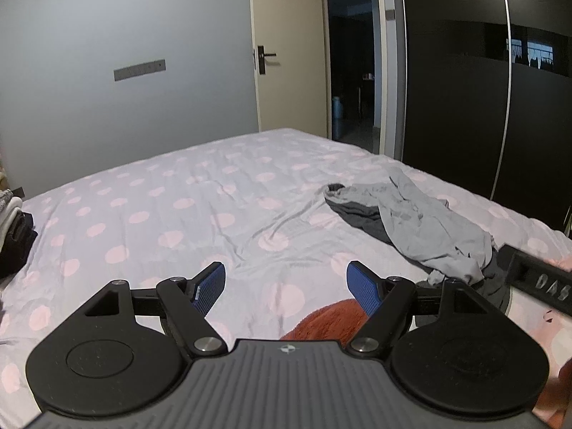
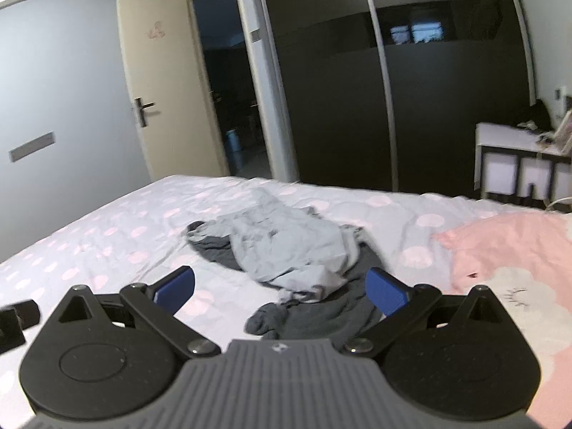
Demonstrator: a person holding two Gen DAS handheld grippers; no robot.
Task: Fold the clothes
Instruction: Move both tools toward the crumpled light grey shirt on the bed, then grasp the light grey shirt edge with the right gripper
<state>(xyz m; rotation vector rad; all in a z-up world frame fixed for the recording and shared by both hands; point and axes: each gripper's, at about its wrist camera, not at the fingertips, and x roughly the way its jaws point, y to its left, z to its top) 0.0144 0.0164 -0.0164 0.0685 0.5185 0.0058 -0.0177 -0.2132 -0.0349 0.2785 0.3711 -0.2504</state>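
A crumpled light grey garment [image 1: 422, 228] lies on the bed over a dark grey garment [image 1: 361, 216], to the right of my left gripper [image 1: 286, 286]. The left gripper is open and empty above the bedsheet, with a rust-orange fuzzy cloth [image 1: 329, 320] just under its right finger. In the right wrist view the light grey garment [image 2: 286, 246] and the dark grey garment [image 2: 321, 314] lie straight ahead. My right gripper [image 2: 280, 286] is open and empty just above the near end of the pile. The right gripper's body shows at the left wrist view's right edge [image 1: 536, 282].
The bed has a pale sheet with pink dots [image 1: 178, 207]. A stack of folded clothes [image 1: 14, 236] sits at its left edge. A pink pillow [image 2: 511, 271] lies at the right. A dark sliding wardrobe [image 2: 429, 107], an open door [image 2: 157, 89] and a white side table [image 2: 518, 157] stand beyond.
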